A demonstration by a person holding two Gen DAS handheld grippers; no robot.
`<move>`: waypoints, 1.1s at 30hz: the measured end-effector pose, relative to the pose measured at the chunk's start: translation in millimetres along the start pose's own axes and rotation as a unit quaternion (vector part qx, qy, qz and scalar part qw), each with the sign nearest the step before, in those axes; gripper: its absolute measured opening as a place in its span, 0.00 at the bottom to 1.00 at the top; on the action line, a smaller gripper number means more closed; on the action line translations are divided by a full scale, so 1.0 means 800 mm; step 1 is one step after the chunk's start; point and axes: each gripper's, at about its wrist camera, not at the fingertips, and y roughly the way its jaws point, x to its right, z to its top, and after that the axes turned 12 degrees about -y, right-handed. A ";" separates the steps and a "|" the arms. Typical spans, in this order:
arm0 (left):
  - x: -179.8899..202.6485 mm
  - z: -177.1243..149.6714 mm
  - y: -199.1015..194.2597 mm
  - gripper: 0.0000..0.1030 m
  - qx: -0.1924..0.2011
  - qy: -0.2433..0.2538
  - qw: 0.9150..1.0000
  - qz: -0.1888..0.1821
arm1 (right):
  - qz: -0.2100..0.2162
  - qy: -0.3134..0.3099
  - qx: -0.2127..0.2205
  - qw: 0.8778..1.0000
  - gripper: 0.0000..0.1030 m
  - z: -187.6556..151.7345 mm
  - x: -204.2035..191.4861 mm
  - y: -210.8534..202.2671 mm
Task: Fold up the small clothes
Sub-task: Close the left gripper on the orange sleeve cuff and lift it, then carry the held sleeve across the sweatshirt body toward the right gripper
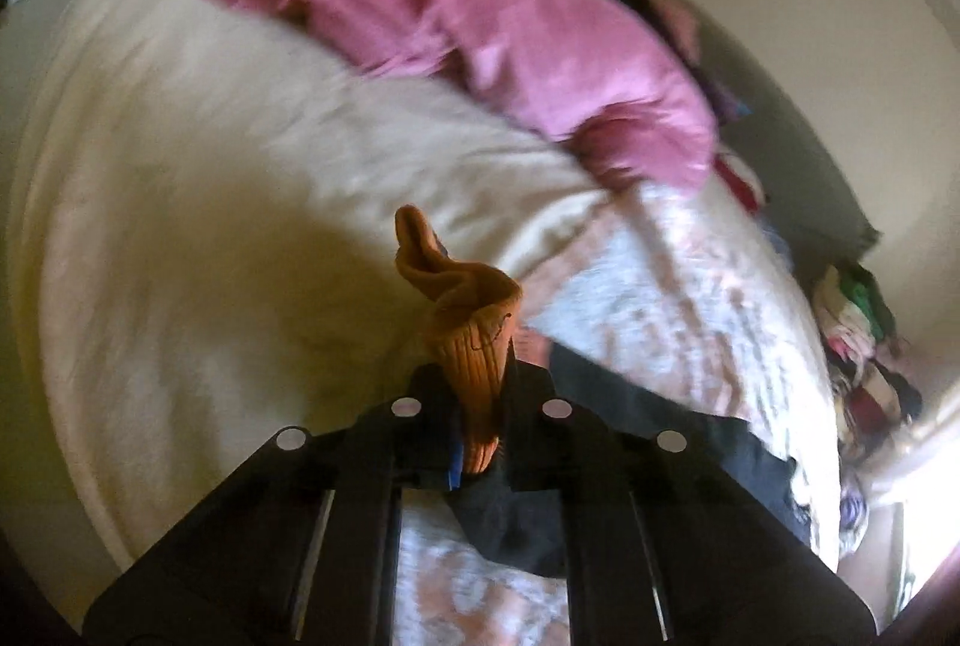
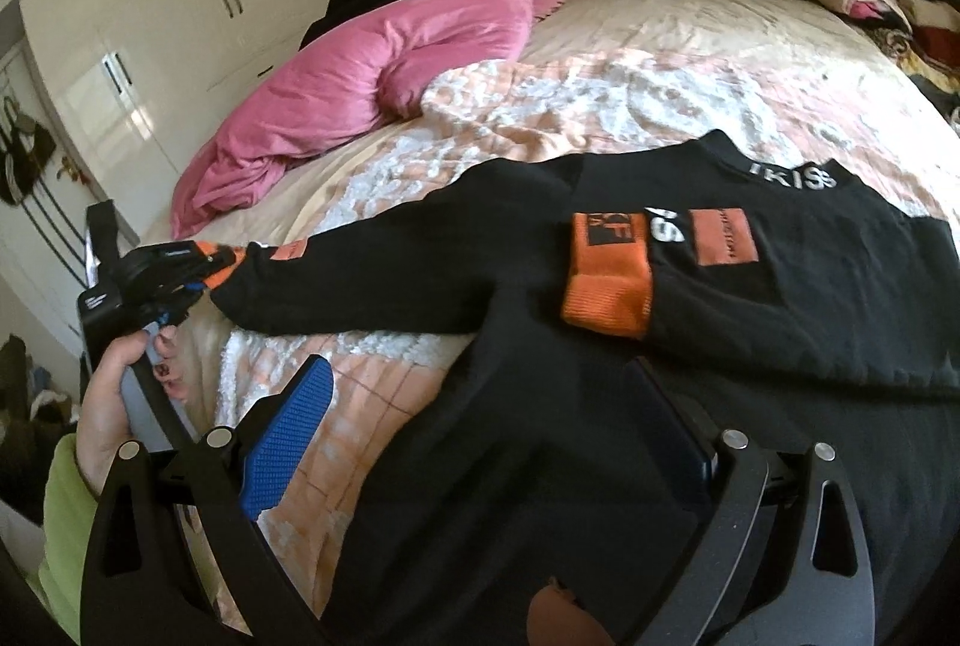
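Left wrist: left gripper point(image 1: 480, 400) clamped on orange cuff point(image 1: 474, 346); right gripper point(image 2: 480, 442) agape over black sweater point(image 2: 780, 298).

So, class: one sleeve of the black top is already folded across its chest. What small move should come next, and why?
Probably carry the orange cuff, pinched in the left gripper, across onto the black top. That sleeve lies stretched out on the bed, while the right gripper hovers open over the hem.

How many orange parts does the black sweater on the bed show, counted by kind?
Orange cuffs: 2
Orange patches on the chest: 2
Orange patches on the sleeve: 1
Total: 5
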 end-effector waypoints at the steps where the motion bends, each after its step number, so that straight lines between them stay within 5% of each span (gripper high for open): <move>1: 0.006 -0.002 -0.005 0.02 0.002 0.007 1.000 -0.012 | -0.001 0.002 0.001 1.000 0.93 -0.002 0.003 -0.003; 12: 0.073 -0.019 -0.063 0.02 0.000 0.059 0.992 -0.111 | -0.020 0.029 0.027 0.999 0.93 -0.010 0.033 -0.048; 23: 0.136 -0.033 -0.107 0.02 -0.009 0.098 0.980 -0.172 | -0.033 0.051 0.054 0.997 0.93 -0.015 0.060 -0.086; 33: 0.212 -0.066 -0.127 0.02 -0.064 0.142 0.957 -0.244 | -0.054 0.080 0.065 0.993 0.93 -0.028 0.096 -0.110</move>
